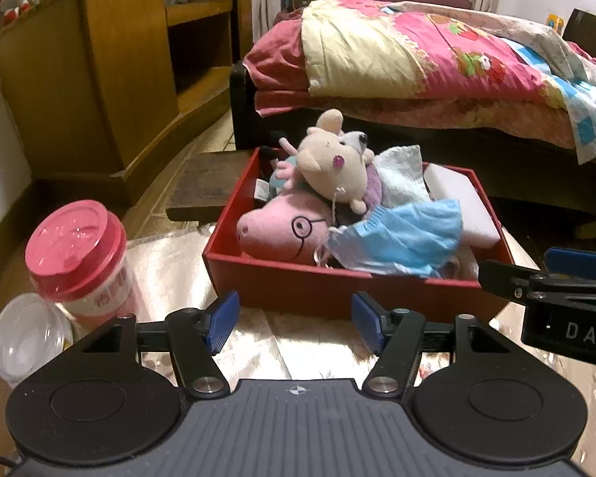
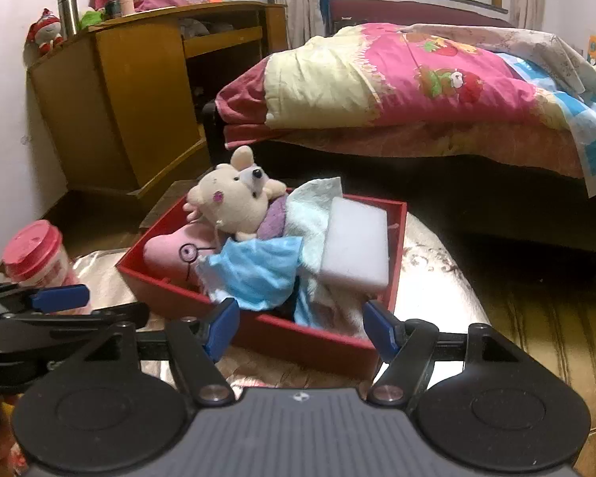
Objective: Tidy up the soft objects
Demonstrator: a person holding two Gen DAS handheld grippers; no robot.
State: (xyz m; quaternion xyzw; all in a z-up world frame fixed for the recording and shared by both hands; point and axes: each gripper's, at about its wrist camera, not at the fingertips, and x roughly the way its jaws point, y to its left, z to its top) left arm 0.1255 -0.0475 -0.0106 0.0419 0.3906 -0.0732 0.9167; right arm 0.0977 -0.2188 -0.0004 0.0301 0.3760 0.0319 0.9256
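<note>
Both claws empty, red box w/ soft toys just ahead.

You are working under warm, yellowish indoor light. The shiny table cover is throwing strong glare back at you. The space under the bed is lying in deep shadow. Both fisheye views are bending straight lines and darkening at the corners.

A pink-lidded jar stands before a wooden cabinet.
</note>
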